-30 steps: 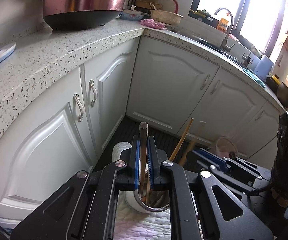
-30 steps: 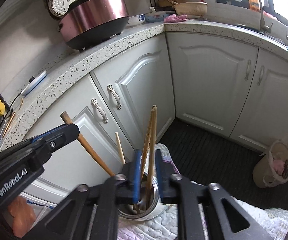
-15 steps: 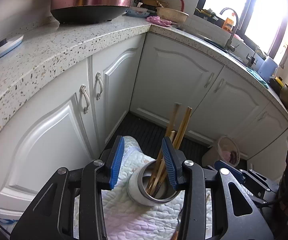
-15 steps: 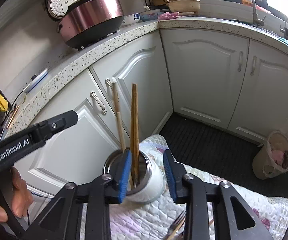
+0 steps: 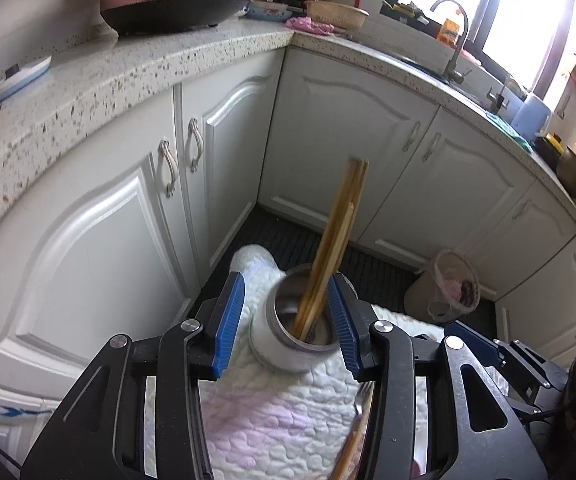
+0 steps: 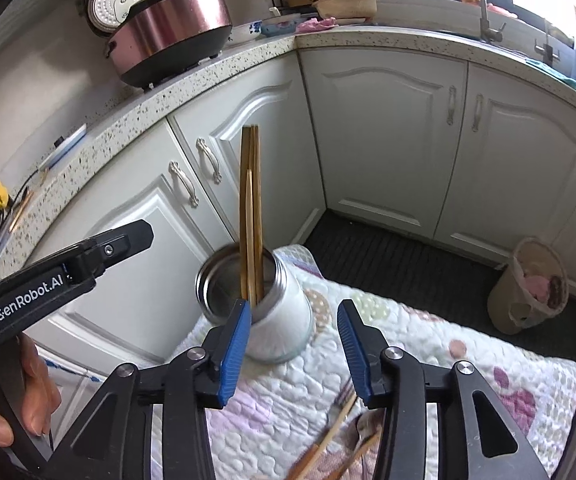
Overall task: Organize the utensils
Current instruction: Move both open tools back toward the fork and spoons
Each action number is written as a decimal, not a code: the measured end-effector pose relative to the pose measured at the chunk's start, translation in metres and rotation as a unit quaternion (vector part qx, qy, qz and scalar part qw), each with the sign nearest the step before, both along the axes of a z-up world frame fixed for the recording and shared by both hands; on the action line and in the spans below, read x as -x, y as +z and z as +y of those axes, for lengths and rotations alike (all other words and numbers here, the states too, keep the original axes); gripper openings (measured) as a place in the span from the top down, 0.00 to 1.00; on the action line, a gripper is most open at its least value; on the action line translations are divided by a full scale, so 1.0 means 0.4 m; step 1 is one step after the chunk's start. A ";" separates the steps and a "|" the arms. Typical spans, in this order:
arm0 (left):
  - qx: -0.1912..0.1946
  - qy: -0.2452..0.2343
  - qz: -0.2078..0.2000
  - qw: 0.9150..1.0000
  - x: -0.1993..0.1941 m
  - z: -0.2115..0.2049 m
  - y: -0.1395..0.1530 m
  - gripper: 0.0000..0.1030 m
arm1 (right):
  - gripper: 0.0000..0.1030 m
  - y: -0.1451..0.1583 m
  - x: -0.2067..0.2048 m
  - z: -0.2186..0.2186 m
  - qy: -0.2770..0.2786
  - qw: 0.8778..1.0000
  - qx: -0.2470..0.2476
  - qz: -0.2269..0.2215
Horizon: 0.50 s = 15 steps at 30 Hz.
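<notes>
Since a second ago both my tools have let go of the sticks they pinched and backed off, and the sticks now stand loose in the cup. The left tool [image 5: 286,322] has just been opening; its jaws stand at a middling gap, with the cup [image 5: 288,342] seen between the blue pads and nothing pressed. The right tool [image 6: 294,344] has likewise been opening, jaws apart and holding nothing, the cup [image 6: 264,312] just past its left pad at centre frame.

The chopsticks [image 6: 250,216] lean together inside the cup, tips up toward the cabinets. The cup sits on a quilt [image 6: 428,356] at the lower part of both views. More utensils lie on the quilt at the bottom edge: a fork [image 5: 362,398] under the left tool's right finger, and blurred wooden pieces [image 6: 336,440] below the right tool.

Further out, the bench [image 6: 192,88] curves across the upper frame with a cooker [image 6: 168,32] at upper left. A bin [image 6: 532,292] stands on the floor at right.
</notes>
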<state>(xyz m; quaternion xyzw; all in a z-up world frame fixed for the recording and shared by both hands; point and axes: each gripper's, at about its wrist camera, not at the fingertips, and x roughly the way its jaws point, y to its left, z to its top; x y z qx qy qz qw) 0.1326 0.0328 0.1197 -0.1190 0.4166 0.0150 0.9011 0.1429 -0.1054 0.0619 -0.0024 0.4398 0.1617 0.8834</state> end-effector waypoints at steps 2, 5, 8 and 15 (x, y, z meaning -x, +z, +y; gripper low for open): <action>0.002 -0.004 0.008 1.000 0.020 -0.009 -0.018 0.58 | 0.58 -0.009 0.016 -0.006 -0.003 1.000 0.003 0.005; 0.004 -0.011 0.017 1.000 0.044 -0.025 -0.040 0.56 | 0.58 -0.031 0.048 -0.027 -0.011 1.000 0.008 0.015; 0.011 -0.021 0.032 0.999 0.068 -0.046 -0.066 0.54 | 0.57 -0.054 0.077 -0.052 -0.023 0.999 0.019 0.025; 0.026 -0.059 0.059 0.996 0.122 -0.116 -0.124 0.45 | 0.56 -0.095 0.144 -0.129 -0.050 0.997 0.035 0.043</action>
